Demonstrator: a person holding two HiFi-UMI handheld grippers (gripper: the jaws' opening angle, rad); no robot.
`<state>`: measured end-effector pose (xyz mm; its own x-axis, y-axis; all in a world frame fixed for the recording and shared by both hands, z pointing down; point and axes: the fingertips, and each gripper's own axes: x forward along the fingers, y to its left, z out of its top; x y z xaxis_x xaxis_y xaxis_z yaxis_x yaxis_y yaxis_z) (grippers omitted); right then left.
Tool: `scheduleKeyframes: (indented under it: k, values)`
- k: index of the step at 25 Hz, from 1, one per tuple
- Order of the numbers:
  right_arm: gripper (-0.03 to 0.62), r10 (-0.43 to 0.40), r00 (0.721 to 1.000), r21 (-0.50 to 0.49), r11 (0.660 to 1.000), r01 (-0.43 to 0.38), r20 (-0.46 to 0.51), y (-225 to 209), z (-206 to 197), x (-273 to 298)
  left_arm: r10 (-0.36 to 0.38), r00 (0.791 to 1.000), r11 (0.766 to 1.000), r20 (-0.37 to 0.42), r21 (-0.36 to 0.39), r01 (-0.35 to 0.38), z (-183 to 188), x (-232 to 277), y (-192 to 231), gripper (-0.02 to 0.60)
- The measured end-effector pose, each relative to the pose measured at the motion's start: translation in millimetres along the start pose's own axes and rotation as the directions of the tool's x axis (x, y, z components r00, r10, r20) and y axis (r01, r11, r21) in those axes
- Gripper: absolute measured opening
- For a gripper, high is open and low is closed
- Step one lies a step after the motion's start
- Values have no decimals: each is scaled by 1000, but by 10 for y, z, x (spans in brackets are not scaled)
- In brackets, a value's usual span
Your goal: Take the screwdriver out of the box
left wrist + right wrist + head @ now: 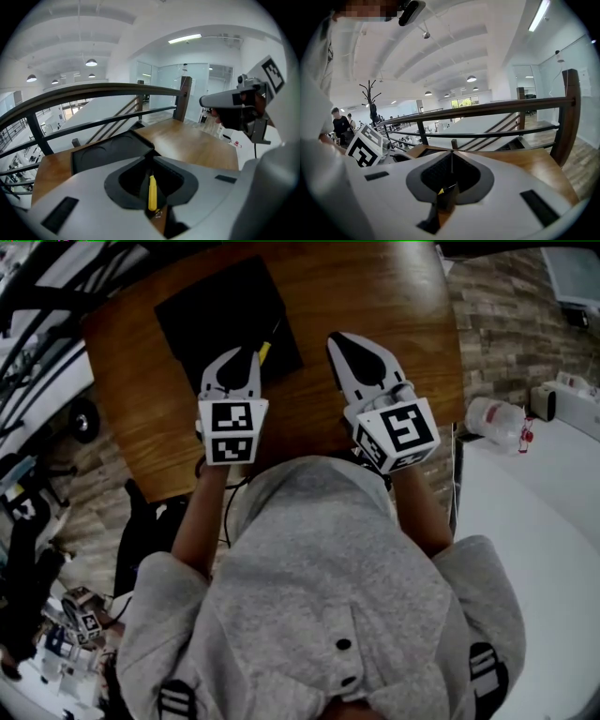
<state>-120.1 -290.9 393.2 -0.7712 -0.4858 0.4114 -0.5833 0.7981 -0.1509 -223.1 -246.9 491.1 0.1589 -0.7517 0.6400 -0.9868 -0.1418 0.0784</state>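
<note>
A brown wooden table (pixel 394 306) with rounded corners and a smooth, grained top carried the work. A flat square black box (pixel 211 315) lay directly on it (toward the far left part of the top in the head view, set a little askew to the table's edges).

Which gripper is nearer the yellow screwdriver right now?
Left. The left gripper sits right beside the yellow screwdriver at the edge of the black box; the right gripper is farther right, over bare table.
</note>
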Motion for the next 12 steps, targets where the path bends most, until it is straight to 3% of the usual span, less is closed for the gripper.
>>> scheduleKeyframes:
  k: [6,9,12]
  values:
    - [22,10,1000,28,1000,-9,-10,-24,-32,94,-59,990,998,-128,-7,58,-259,266,-12,121]
    - [74,15,1000,54,998,-15,-10,-44,-64,126,-68,984,998,-162,-8,67,-348,375,-16,131]
    - [77,16,1000,61,998,-15,-15,-57,-110,177,-78,977,997,-198,7,81,-431,504,-19,133]
